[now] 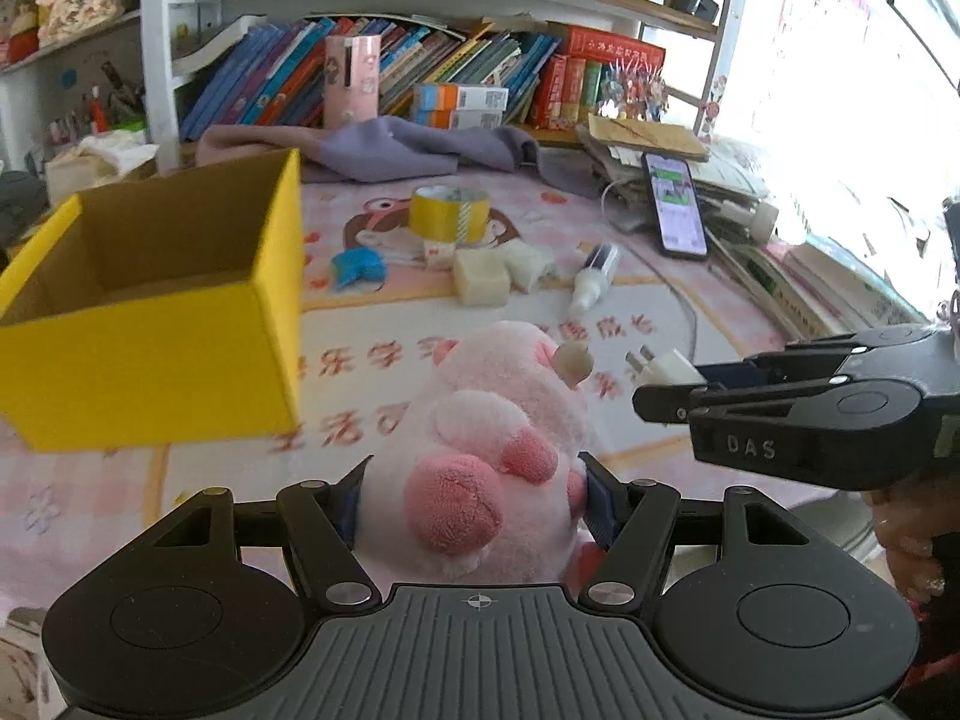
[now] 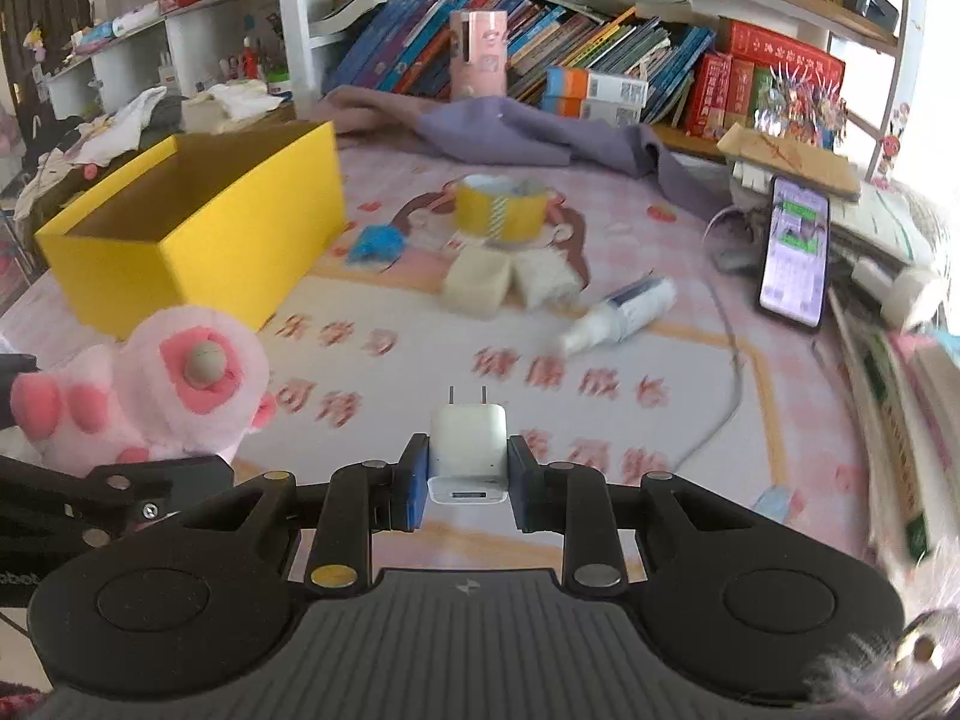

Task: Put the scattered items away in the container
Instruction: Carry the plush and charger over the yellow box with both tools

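Observation:
My left gripper (image 1: pixel 474 495) is shut on a pink plush paw toy (image 1: pixel 480 450), held above the pink mat. The toy (image 2: pixel 150 384) also shows at the left of the right wrist view. My right gripper (image 2: pixel 468 480) is shut on a white plug charger (image 2: pixel 468 450), prongs pointing forward; that gripper (image 1: pixel 666 396) and the charger (image 1: pixel 663 365) appear at the right of the left wrist view. The open yellow box (image 1: pixel 150 354) stands to the left, also seen as the yellow box (image 2: pixel 198 240). On the mat lie a yellow tape roll (image 1: pixel 449 213), a blue item (image 1: pixel 358 269), two pale blocks (image 1: pixel 480 285) and a white spray bottle (image 1: pixel 591 279).
A phone (image 2: pixel 795 249) leans lit against stacked books (image 2: pixel 888 324) at the right. A purple cloth (image 2: pixel 528 132) lies at the back before shelves of books (image 1: pixel 420 66). A grey cable (image 2: pixel 720 384) runs across the mat.

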The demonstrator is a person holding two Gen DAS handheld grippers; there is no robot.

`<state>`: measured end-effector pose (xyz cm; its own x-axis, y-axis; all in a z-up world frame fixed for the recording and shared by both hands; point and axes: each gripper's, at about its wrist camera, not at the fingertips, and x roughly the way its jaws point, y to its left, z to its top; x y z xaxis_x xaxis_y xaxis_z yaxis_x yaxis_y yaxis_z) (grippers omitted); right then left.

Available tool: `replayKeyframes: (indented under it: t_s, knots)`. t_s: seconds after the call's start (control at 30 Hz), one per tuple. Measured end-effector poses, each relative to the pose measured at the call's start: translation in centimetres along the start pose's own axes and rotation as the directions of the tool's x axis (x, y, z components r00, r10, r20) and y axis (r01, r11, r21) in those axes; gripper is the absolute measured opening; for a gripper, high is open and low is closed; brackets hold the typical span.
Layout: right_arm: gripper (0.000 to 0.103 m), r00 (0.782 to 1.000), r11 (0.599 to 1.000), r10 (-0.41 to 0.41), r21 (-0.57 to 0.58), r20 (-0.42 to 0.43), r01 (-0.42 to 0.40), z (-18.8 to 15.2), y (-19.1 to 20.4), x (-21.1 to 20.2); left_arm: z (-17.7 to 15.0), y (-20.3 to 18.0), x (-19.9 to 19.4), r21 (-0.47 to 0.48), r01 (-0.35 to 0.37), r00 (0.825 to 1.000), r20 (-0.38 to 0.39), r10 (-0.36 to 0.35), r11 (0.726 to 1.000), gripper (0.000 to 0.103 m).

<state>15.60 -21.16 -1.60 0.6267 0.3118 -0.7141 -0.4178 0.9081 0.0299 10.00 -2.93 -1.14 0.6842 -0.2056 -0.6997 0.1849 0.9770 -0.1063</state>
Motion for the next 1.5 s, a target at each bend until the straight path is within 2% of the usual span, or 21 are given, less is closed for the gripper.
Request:
replayKeyframes:
  t_s: [0.1, 0.33, 0.63, 0.87, 1.07, 1.3, 1.5]
  knots:
    - [0.025, 1.000, 1.000, 0.017, 0.004, -0.009, -0.017, -1.1, 2.3, -0.3, -1.0, 1.3, -1.5, 0.004, -0.011, 1.000, 0.007, 0.011, 1.000, 0.066]
    - [0.025, 0.998, 0.999, 0.030, -0.024, 0.060, -0.029, -1.1, 6.9, -2.3, -2.3, 4.2, -5.2, -0.017, -0.040, 0.996, 0.074, 0.041, 0.999, 0.066]
    - [0.025, 0.993, 0.991, 0.060, -0.129, 0.105, -0.047, -0.1, 11.6, -3.6, -3.8, 7.8, -8.6, -0.105, -0.075, 0.984, 0.156, 0.091, 0.992, 0.066]
    - [0.025, 0.983, 0.967, 0.130, -0.238, 0.133, -0.096, 1.0, 15.3, -3.9, -4.4, 10.5, -10.7, -0.185, -0.128, 0.966, 0.198, 0.164, 0.974, 0.066]
    - [0.025, 0.969, 0.951, 0.173, -0.286, 0.177, -0.117, 3.4, 16.7, -3.8, -2.4, 12.5, -11.7, -0.205, -0.141, 0.951, 0.243, 0.190, 0.969, 0.066]
    - [0.025, 0.955, 0.939, 0.210, -0.315, 0.209, -0.138, 7.2, 17.3, -2.2, 1.5, 14.2, -10.6, -0.197, -0.158, 0.934, 0.287, 0.211, 0.967, 0.066]
    - [0.025, 0.949, 0.927, 0.234, -0.342, 0.209, -0.153, 10.7, 17.2, 1.0, 5.3, 15.7, -7.3, -0.167, -0.175, 0.937, 0.276, 0.216, 0.970, 0.067]
